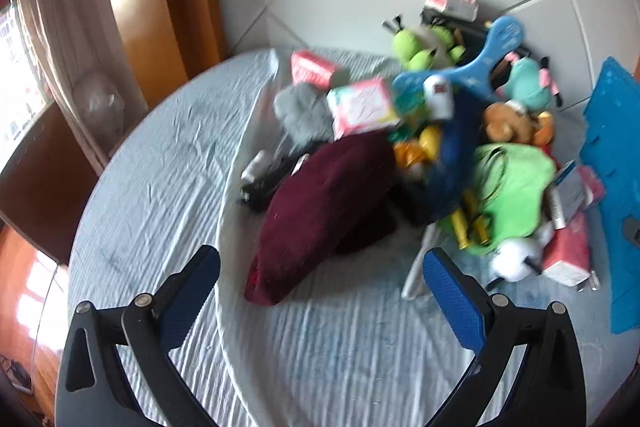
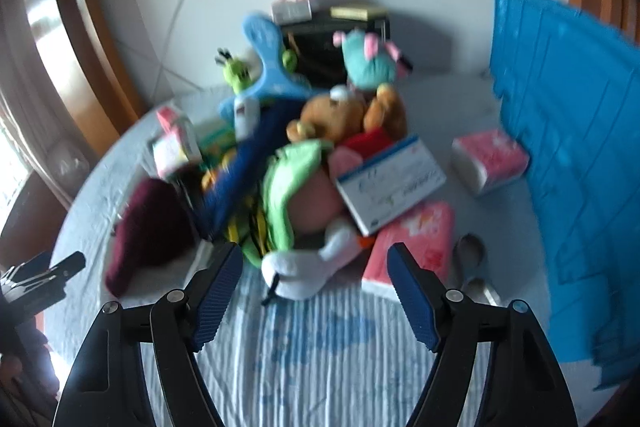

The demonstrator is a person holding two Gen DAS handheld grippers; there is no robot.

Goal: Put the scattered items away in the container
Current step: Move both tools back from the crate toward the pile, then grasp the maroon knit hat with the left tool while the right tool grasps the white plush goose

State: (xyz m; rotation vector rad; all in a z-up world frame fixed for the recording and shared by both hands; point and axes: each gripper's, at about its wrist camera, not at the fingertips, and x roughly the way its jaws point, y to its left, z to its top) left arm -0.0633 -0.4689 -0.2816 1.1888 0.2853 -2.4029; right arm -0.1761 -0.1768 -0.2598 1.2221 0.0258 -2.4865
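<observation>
A heap of scattered items lies on a round table with a pale striped cloth (image 1: 168,163). A dark red hat (image 1: 320,211) lies at the heap's near left; it also shows in the right wrist view (image 2: 148,227). The blue container (image 1: 616,187) stands at the right, also in the right wrist view (image 2: 572,155). My left gripper (image 1: 320,267) is open and empty, just short of the hat. My right gripper (image 2: 316,261) is open and empty, just short of a white plush (image 2: 304,267). A brown plush bear (image 2: 344,115) and a white-blue box (image 2: 388,179) lie in the heap.
Pink tissue packs (image 2: 488,163) (image 2: 416,239) lie near the container. A green cloth (image 1: 512,187), a blue boomerang-shaped toy (image 1: 472,59), a teal plush (image 2: 368,63), a green plush (image 1: 416,43) and a black box (image 2: 332,47) crowd the heap. A tiled wall stands behind.
</observation>
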